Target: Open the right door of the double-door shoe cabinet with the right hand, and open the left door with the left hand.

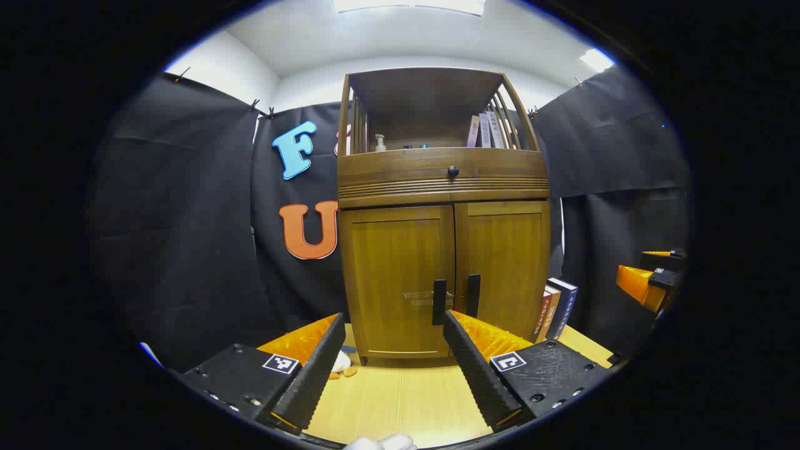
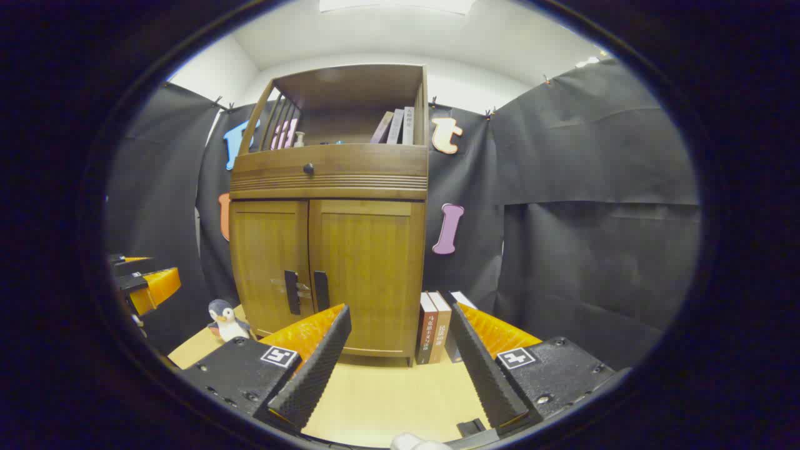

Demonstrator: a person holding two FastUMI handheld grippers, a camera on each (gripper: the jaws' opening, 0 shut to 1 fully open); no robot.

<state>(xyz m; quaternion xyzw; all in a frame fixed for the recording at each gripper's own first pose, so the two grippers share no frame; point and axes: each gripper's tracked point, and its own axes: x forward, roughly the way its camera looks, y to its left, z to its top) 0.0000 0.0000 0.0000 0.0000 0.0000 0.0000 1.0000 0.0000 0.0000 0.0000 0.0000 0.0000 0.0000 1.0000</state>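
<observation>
The left gripper [image 1: 392, 337] has its fingers spread, and the shoe cabinet [image 1: 444, 275] stands beyond them on the tabletop [image 1: 400, 400], both doors closed, its left handle [image 1: 439, 302] just above the right fingertip. The right gripper [image 2: 400, 331] is also spread wide, the right door [image 2: 369, 275] past its left finger and the books [image 2: 434, 328] between the fingertips.

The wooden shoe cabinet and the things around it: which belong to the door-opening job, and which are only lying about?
For the job:
- closed right wooden door, black bar handle
- closed left wooden door, black bar handle
- open left gripper, open right gripper

Lying about:
- standing books
- penguin toy
- shelf pump bottle
</observation>
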